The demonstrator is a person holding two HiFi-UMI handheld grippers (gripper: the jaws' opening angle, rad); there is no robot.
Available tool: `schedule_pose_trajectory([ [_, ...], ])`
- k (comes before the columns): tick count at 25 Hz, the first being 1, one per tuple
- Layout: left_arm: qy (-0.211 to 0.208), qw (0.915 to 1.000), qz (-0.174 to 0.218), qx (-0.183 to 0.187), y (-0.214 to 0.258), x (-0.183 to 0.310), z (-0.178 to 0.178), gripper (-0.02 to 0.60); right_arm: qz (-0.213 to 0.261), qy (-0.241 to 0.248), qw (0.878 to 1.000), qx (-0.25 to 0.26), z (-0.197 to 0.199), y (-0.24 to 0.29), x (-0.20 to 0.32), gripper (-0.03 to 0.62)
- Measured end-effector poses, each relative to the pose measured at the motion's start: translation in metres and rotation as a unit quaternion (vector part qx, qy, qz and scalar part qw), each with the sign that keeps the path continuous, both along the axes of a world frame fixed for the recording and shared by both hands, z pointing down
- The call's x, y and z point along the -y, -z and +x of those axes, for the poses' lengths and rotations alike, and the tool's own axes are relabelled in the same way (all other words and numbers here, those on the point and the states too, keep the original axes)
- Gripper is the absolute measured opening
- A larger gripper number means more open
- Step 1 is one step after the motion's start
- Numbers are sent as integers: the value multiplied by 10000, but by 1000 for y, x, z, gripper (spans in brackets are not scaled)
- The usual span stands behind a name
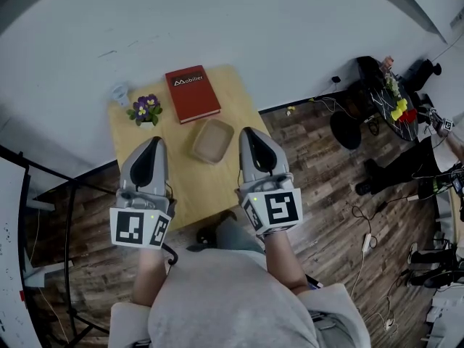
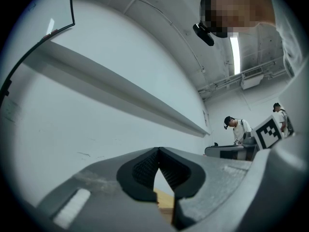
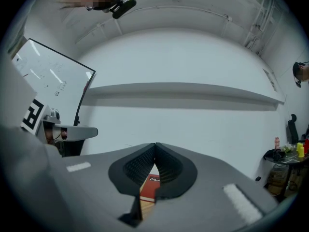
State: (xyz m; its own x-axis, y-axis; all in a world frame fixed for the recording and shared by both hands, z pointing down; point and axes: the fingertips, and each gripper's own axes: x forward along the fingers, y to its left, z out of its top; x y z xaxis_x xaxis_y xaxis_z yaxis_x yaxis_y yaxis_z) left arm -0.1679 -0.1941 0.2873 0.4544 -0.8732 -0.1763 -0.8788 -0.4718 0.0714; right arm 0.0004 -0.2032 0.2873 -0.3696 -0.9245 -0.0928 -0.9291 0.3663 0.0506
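Note:
Both grippers hover side by side over the near half of a small wooden table. My left gripper is shut with nothing between its jaws; its own view shows the tips meeting against the white wall. My right gripper is also shut and empty, with its tips touching. Between the two grippers lies a shallow tan tray. Beyond it rests a red book, a sliver of which shows under the right jaws as the red book. A small pot of purple flowers stands at the table's far left.
A small clear cup sits at the table's far left corner. A whiteboard on a black stand is at the left. A black side table with cluttered items and cables lie on the wooden floor at the right. Another person stands far off.

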Motion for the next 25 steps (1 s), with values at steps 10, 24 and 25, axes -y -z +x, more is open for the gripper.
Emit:
schedule_pose_trajectory([
  [10, 0, 9997, -245, 4, -18, 25, 10, 2, -205, 65, 9998, -18, 6, -15, 28, 0],
  [24, 139, 9955, -932, 24, -70, 69, 19, 2, -871, 265, 9958, -45, 7, -67, 84, 0],
  [25, 143, 9948, -1006, 32, -76, 71, 20, 2, -939, 268, 9952, -49, 7, -73, 86, 0],
])
